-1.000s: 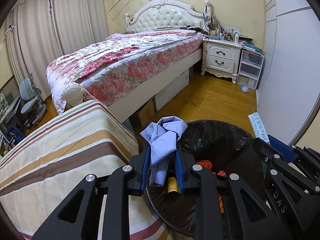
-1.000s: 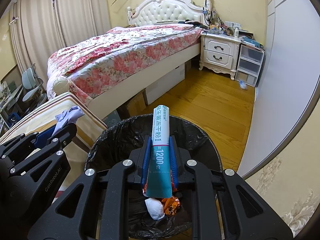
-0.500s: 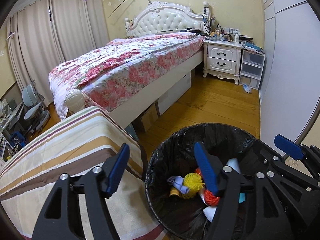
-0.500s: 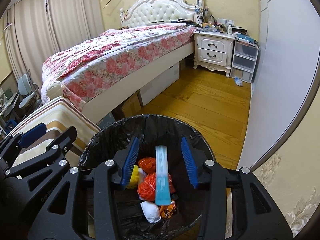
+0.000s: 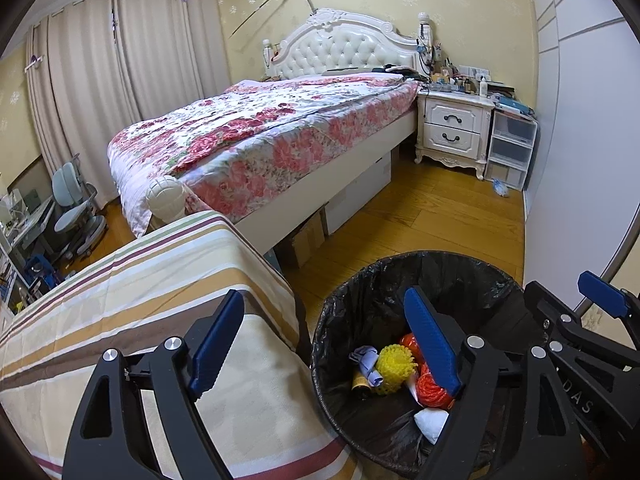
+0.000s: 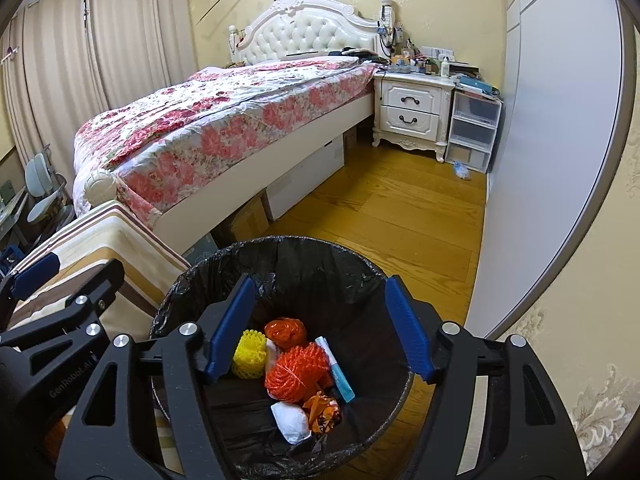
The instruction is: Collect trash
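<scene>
A round bin with a black liner point(image 5: 436, 268) point(image 6: 280, 248) stands on the wood floor below both grippers. In it lie a yellow foam net point(image 6: 249, 354), orange nets point(image 6: 296, 372), a white wad point(image 6: 291, 420), a teal-and-white pack point(image 6: 336, 370) and a blue cloth scrap point(image 5: 370, 366). My left gripper point(image 5: 324, 344) is open and empty, one finger over the striped cover, the other over the bin. My right gripper point(image 6: 320, 328) is open and empty above the bin.
A surface with a striped cover point(image 5: 140, 288) is left of the bin. A bed with a floral quilt point(image 5: 280, 128) lies beyond, a white nightstand point(image 5: 454, 132) and plastic drawers point(image 5: 510, 152) at the back right. A white wardrobe wall point(image 5: 580, 140) runs along the right. A small wrapper point(image 6: 461, 170) lies on the floor.
Both grippers opened. The blue cloth fell from the left gripper and the teal pack from the right gripper into the bin; both now lie among the trash.
</scene>
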A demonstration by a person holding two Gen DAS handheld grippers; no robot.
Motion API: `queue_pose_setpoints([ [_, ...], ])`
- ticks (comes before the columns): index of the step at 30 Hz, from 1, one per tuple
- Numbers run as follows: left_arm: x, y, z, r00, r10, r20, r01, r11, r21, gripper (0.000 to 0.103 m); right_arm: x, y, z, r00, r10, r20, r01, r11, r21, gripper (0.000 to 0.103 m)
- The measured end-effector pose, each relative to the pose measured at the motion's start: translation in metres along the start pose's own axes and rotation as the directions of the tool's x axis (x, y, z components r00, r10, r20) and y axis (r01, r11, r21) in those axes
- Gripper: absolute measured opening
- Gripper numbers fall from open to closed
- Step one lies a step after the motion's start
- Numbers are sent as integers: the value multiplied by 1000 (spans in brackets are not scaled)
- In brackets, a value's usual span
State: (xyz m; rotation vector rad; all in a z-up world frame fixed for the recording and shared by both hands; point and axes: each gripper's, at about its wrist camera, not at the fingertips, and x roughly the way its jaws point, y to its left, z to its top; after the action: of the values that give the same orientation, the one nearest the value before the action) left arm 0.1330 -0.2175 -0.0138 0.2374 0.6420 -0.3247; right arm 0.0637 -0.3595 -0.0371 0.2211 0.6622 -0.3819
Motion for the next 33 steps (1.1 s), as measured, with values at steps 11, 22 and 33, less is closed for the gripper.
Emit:
queue_pose_setpoints([
  [11, -30, 21, -11, 1000, 9, 23, -8, 999, -44, 83, -25, 14, -8, 1000, -7, 29, 7, 1000, -16, 81],
  [22, -65, 50, -31, 998, 41, 40, -38, 997, -63, 84, -57, 34, -23, 999, 20, 43, -18, 999, -48, 85],
  [33, -101, 74, -45, 997, 56, 51, -50, 993, -109, 84, -99, 42, -33, 995, 54, 81, -49, 997, -60, 86],
])
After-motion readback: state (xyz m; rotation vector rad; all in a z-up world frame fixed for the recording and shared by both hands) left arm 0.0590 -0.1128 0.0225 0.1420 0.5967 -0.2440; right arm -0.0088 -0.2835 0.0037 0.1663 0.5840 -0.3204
